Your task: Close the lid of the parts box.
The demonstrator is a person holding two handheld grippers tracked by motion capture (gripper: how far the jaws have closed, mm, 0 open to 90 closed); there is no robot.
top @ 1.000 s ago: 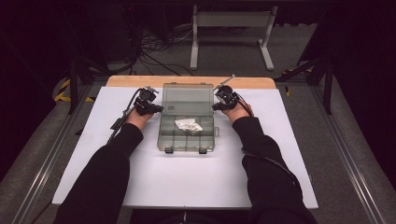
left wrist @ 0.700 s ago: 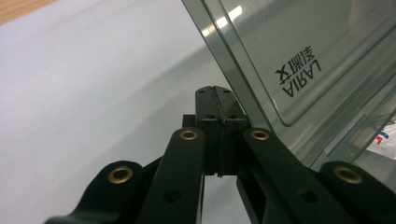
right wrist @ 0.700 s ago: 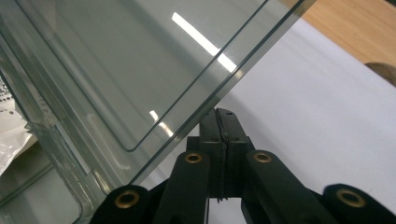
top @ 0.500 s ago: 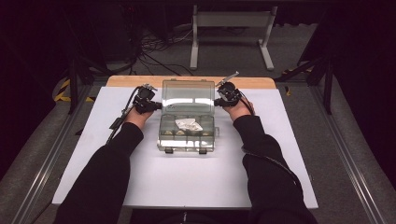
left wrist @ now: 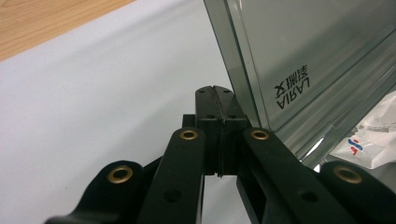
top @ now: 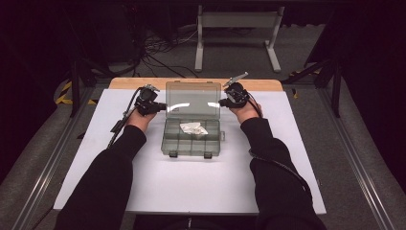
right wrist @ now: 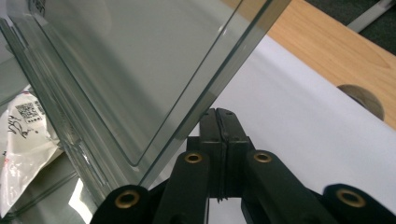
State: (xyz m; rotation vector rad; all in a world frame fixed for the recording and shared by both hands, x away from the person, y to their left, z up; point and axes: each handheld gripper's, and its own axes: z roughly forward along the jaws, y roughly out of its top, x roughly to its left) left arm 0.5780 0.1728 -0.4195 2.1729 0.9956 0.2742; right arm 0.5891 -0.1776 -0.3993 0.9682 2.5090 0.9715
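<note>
OK, clear compartment box (top: pixel 192 139) sits mid-table on the white sheet (top: pixel 143 182), lid (top: pixel 193 99) standing raised, nearly upright at the far side. Left gripper (top: pixel 152 106) is at the lid's left edge, right gripper (top: pixel 229 100) at its right edge. Both sets of jaws fully closed, pads pressed together with nothing between them: the left gripper view (left wrist: pixel 215 100) and the right gripper view (right wrist: pixel 218 122) show the closed tips just beside the lid edge. White packet (top: pixel 193 127) lies inside the box, in the rear compartment.
</note>
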